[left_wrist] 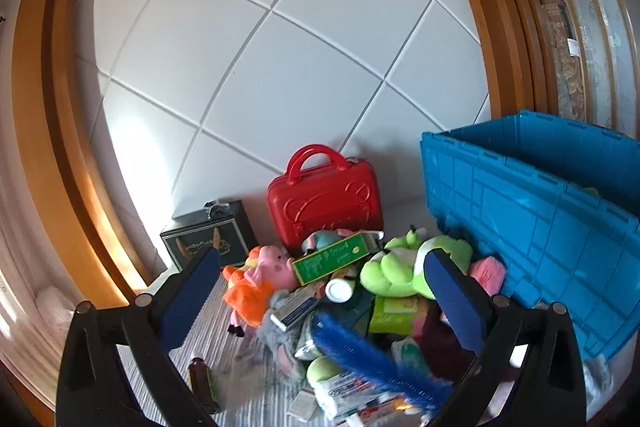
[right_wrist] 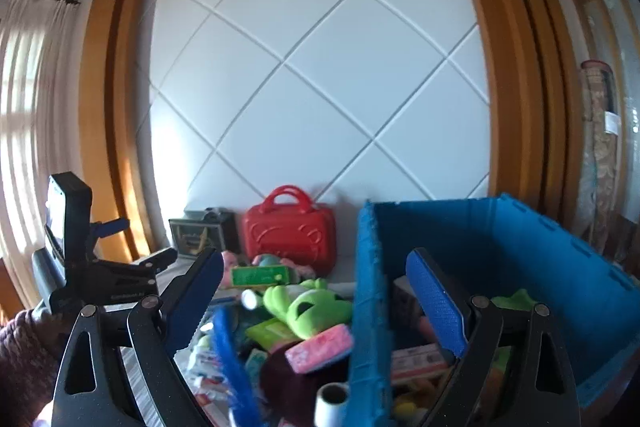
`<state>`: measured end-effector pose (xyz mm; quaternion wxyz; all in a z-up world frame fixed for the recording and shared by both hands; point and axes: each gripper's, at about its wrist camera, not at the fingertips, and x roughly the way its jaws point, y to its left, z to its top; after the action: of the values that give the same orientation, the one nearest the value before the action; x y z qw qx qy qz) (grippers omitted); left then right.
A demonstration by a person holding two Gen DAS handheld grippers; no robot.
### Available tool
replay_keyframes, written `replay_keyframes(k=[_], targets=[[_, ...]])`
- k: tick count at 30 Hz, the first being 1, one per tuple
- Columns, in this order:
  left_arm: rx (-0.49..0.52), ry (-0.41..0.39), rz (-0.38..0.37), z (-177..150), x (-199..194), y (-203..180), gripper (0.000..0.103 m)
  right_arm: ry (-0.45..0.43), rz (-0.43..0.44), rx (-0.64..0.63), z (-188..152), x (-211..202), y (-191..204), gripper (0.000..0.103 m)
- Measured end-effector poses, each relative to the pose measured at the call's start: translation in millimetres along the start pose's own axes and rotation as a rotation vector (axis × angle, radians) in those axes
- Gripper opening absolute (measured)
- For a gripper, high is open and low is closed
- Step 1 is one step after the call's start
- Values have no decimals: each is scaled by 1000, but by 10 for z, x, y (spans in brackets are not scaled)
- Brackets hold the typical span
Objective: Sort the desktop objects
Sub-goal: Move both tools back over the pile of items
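A pile of objects lies on the striped surface: a green plush frog (left_wrist: 404,267), a pink pig doll in orange (left_wrist: 260,279), a green box (left_wrist: 332,257), a blue brush (left_wrist: 372,359) and a pink sponge (left_wrist: 488,273). My left gripper (left_wrist: 320,291) is open and empty above the pile. My right gripper (right_wrist: 316,291) is open and empty over the near wall of the blue crate (right_wrist: 368,307). The frog (right_wrist: 308,307), the sponge (right_wrist: 324,347) and the brush (right_wrist: 228,355) also show in the right wrist view. The crate holds several items.
A red toy suitcase (left_wrist: 326,199) and a dark box (left_wrist: 208,235) stand against the white tiled wall. The blue crate (left_wrist: 540,227) stands at the right. A small brown bottle (left_wrist: 200,379) lies near the front. The left gripper's body (right_wrist: 80,267) shows at the left.
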<state>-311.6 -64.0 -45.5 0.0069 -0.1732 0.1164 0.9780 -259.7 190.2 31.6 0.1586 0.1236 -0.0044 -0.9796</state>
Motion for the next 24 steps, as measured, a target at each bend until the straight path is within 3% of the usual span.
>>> replay_keyframes(k=[6,14,19,24], targets=[[85,94,-58,-741,52,350,103,162,82,-77,-556,424,684,94],[167,232,-279,-1662,122,361,103,368,102,-63,-1224,860,986,94],[208,281,-382,-1966,205,152,103,455,-12,19,-1730,989,826,94],[191,282,-446,-2030,229,26,103,395,-229,10,-2083,917,704,93]])
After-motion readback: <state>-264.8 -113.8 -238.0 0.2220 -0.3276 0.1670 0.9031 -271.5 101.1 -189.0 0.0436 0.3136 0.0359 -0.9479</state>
